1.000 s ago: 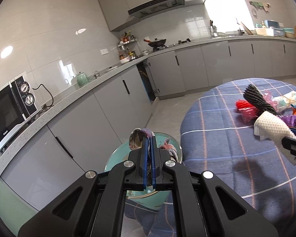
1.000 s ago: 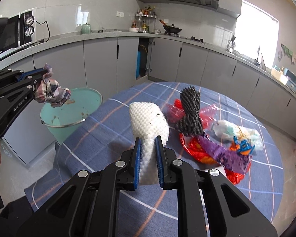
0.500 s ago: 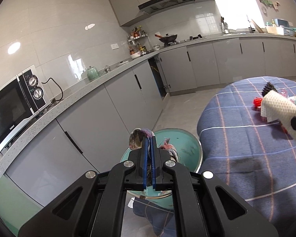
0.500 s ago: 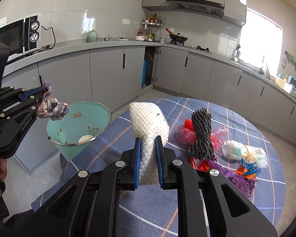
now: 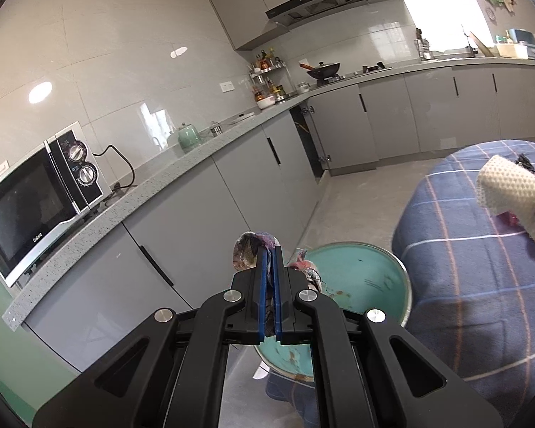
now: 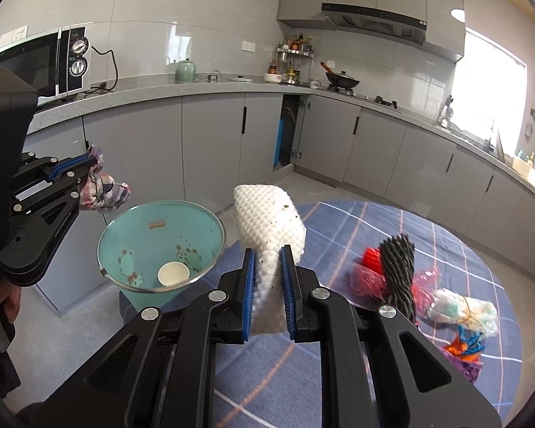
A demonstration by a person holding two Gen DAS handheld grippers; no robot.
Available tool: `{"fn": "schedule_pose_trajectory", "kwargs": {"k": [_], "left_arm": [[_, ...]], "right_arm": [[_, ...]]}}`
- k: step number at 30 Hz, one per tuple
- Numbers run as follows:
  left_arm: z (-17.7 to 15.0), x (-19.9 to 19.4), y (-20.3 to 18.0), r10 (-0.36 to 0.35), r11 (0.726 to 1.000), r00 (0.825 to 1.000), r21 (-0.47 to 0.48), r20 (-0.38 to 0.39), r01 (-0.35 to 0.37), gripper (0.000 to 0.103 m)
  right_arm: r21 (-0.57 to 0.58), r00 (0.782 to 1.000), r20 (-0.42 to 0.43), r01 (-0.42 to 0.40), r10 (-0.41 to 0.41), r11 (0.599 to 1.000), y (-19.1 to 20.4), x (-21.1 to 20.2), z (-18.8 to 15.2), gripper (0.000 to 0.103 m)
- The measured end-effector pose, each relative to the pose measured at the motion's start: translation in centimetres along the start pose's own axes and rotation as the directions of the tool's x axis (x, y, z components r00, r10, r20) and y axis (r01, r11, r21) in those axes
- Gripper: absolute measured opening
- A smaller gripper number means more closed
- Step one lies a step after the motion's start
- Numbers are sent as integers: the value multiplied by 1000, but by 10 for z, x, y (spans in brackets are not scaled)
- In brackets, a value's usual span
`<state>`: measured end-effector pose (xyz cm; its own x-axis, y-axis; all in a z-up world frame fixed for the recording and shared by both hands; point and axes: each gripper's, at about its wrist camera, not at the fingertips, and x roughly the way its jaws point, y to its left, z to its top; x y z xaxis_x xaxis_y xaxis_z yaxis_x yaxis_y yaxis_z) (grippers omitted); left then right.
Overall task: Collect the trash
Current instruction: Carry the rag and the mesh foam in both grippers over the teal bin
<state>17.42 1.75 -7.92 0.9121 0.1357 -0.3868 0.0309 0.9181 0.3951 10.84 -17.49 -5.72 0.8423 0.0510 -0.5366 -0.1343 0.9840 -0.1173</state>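
My left gripper is shut on a crumpled plaid wrapper, held above the left rim of a teal trash bin. In the right wrist view the left gripper holds the wrapper just left of the bin, which has a white cup inside. My right gripper is shut on a white foam net, held over the table edge right of the bin. The foam net also shows in the left wrist view.
A round table with a blue plaid cloth holds more trash: a black foam net, red wrapper, white bundle and purple scrap. Grey cabinets and a microwave stand behind the bin.
Both grippers have moved left toward the bin with their trash. The bin now sits closer and more fully in both views.
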Motion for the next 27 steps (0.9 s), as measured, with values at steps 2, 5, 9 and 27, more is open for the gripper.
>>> {"fn": "schedule_pose_trajectory", "kwargs": {"k": [2,5,9,27], "left_arm": [[2,5,3,10,1000,1000,1,0,-10,3],[2,12,5,23,1000,1000,8,-1,-23,3],[3,22,7,44,999,999,23,-3,-44,3],[-5,68,21,77,996,996,44,-35,-76,3]], "right_arm": [[-4,1000,0,-7,7,1000,2,3,3,15],[-9,1000,-3,-19,19,1000,7,11,7,15],[-12,999,-10,-35,35,999,12,21,11,15],[20,994,-56,-93,94,995,21,77,21,15]]}}
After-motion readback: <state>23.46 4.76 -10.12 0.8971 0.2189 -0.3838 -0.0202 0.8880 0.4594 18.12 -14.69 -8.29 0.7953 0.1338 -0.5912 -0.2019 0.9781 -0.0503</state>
